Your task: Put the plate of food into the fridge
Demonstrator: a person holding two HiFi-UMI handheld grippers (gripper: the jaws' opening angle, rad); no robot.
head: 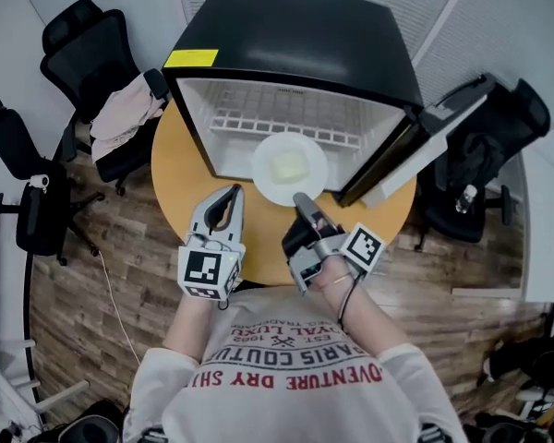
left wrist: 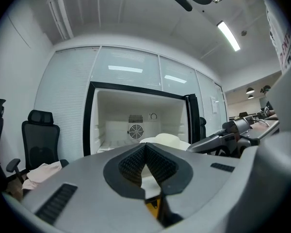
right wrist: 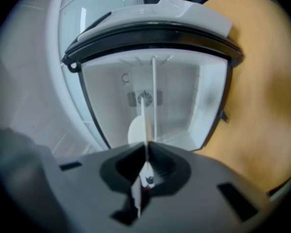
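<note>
A white plate (head: 263, 169) with a pale piece of food (head: 290, 165) sits level at the mouth of the open black fridge (head: 295, 35), over its white floor. My right gripper (head: 301, 201) is shut on the plate's near rim; in the right gripper view the plate (right wrist: 134, 131) runs edge-on between the pads of that gripper (right wrist: 146, 147). My left gripper (head: 234, 192) hovers just left of the plate, shut, holding nothing. In the left gripper view that gripper (left wrist: 145, 145) faces the fridge's white inside, with the plate (left wrist: 167, 141) just past its tips.
The fridge stands on a round wooden table (head: 180, 169), its door (head: 425, 141) swung open to the right. A wire shelf (head: 286, 123) crosses the fridge's inside. Black office chairs (head: 83, 44) (head: 489, 155) ring the table; one holds a pile of clothes (head: 125, 113).
</note>
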